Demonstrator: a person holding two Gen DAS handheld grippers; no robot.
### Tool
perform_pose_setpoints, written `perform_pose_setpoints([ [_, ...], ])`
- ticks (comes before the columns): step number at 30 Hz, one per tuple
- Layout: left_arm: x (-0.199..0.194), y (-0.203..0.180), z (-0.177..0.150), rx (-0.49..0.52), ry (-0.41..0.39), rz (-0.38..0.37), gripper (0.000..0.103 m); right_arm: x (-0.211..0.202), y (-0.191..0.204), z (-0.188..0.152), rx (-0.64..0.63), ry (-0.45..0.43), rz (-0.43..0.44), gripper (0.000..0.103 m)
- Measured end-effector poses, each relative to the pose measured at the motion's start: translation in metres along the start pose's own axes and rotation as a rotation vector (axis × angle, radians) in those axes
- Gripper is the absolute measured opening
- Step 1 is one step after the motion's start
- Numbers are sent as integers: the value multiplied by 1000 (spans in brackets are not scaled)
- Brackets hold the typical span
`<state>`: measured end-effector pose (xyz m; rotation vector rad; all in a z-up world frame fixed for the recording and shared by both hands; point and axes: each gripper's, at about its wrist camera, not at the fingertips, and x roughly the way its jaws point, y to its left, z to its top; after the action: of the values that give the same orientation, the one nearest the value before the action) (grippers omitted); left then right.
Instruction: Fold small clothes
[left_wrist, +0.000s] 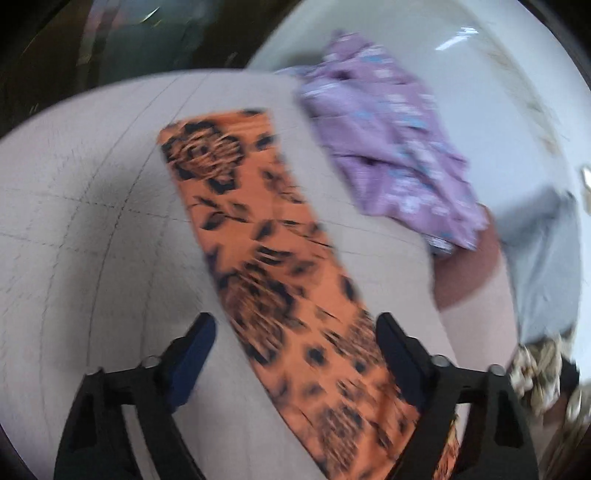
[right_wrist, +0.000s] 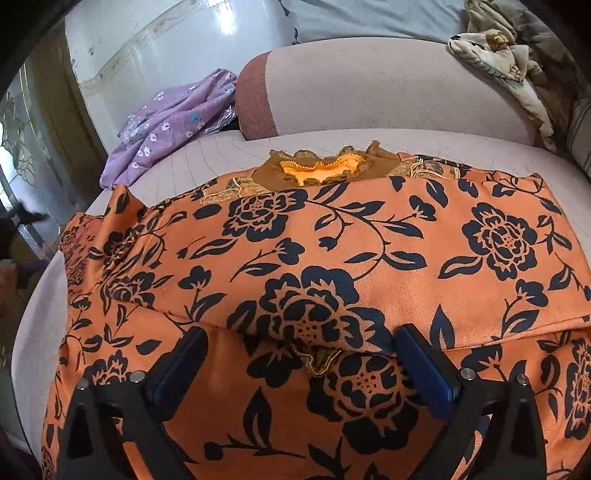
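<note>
You are working over a pale pink quilted cushion (right_wrist: 229, 155) with a padded backrest (right_wrist: 369, 92) behind it and a glossy white wall (right_wrist: 147, 40) beyond. 2 garments are lying here: 1 orange floral garment (right_wrist: 332, 258) spread across the cushion, 1 purple floral garment (right_wrist: 166, 125) bunched near the wall. Your left gripper (left_wrist: 295, 354) is hanging with jaws apart over an orange sleeve, gripping nothing. Your right gripper (right_wrist: 299, 365) is gaping wide over a folded edge.

Pinkish quilted sofa seat (right_wrist: 229, 155), padded backrest (right_wrist: 369, 92), glossy white wall (right_wrist: 155, 40) behind
</note>
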<state>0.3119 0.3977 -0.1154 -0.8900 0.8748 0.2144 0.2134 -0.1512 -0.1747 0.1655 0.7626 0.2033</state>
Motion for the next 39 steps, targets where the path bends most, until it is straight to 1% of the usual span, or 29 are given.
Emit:
perform_pose_setpoints([
  [1, 9, 5, 4, -15, 15, 5, 72, -1, -1, 0, 4, -2, 5, 103],
  [2, 17, 10, 8, -20, 9, 2, 71, -3, -2, 0, 7, -3, 10, 103],
  [4, 21, 9, 11, -12, -27, 3, 71, -2, -3, -1, 11, -7, 16, 103],
  [7, 29, 3, 17, -4, -44, 46, 70, -1, -3, -2, 9, -9, 15, 103],
  [8, 31, 0, 17, 18, -55, 111, 42, -1, -2, -2, 8, -10, 15, 103],
  [9, 35, -3, 19, 58, -57, 228, 6, 0, -2, -2, 8, -9, 14, 103],
  [11, 31, -3, 21, 54, -57, 228, 5, 0, -3, -2, 9, -8, 15, 103],
  [12, 23, -14, 18, 93, -85, 260, 5, 0, -3, -2, 8, -8, 14, 103],
  [14, 0, -47, 7, 209, -164, 285, 5, 0, -3, -1, 10, -6, 15, 103],
  [15, -13, -66, -1, 266, -197, 273, 5, 0, -2, -2, 9, -6, 14, 103],
  [18, -72, -145, -47, 485, -318, 173, 5, -1, -3, -2, 15, -8, 22, 103],
  [20, -110, -200, -89, 624, -373, 72, 5, -2, -5, 0, 26, -9, 33, 103],
  [22, -140, -256, -140, 748, -380, -55, 5, -3, -6, 1, 38, -8, 47, 103],
  [24, -154, -302, -187, 851, -351, -161, 6, -11, -14, 5, 82, -11, 86, 102],
  [25, -155, -325, -217, 908, -310, -214, 6, -19, -21, 5, 133, -12, 112, 102],
  [26, -150, -343, -246, 965, -271, -244, 9, -27, -29, 2, 194, -14, 134, 102],
  [27, -139, -357, -276, 1020, -240, -255, 11, -35, -38, -2, 248, -21, 151, 102],
  [28, -125, -365, -298, 1073, -201, -253, 22, -50, -53, -11, 321, -36, 172, 102],
  [29, -97, -371, -325, 1143, -115, -222, 60, -60, -61, -17, 353, -45, 173, 102],
  [30, -78, -370, -343, 1180, -50, -179, 86, -71, -73, -26, 391, -55, 163, 102],
  [32, -26, -351, -374, 1238, 122, -45, 86, -93, -100, -47, 480, -52, 145, 102],
  [33, -5, -331, -382, 1250, 178, 34, 85, -104, -113, -56, 510, -46, 157, 102],
  [35, 2, -304, -380, 1232, 162, 100, 85, -122, -127, -62, 519, -55, 128, 102],
  [37, -13, -273, -357, 1175, 111, 107, 85, -137, -141, -62, 527, -76, 110, 102],
  [39, -27, -253, -331, 1102, 36, 117, 85, -144, -151, -50, 537, -94, 120, 102],
])
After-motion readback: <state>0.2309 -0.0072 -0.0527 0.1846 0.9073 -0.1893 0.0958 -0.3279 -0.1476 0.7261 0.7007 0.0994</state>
